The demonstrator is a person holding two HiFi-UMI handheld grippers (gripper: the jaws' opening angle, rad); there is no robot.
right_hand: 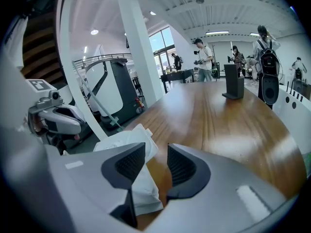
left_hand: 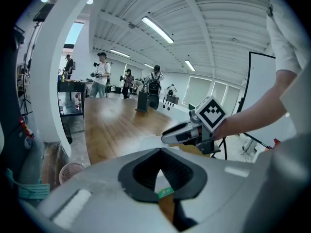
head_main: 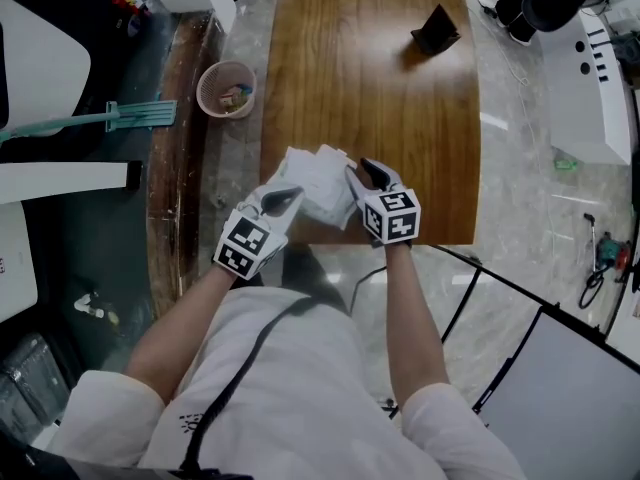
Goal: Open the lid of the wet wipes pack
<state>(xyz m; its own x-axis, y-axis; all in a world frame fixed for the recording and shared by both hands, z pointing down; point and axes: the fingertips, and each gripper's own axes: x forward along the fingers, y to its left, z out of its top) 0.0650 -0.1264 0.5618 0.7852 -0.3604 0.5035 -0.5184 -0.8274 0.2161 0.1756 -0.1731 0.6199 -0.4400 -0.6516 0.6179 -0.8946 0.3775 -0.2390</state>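
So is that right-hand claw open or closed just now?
Open. The right gripper has its jaws apart in its own view, table showing through the gap; the wet wipes pack reaches partly between them, not pinched.

The right gripper point(right_hand: 155, 154) hangs over the wooden table point(right_hand: 228, 130), jaws apart. A white wipes pack point(right_hand: 124, 141) lies behind the left-hand jaw, its edge showing in the gap, with the other jaw clear of it. The left gripper point(right_hand: 56, 120) is near the pack, at the picture's left.
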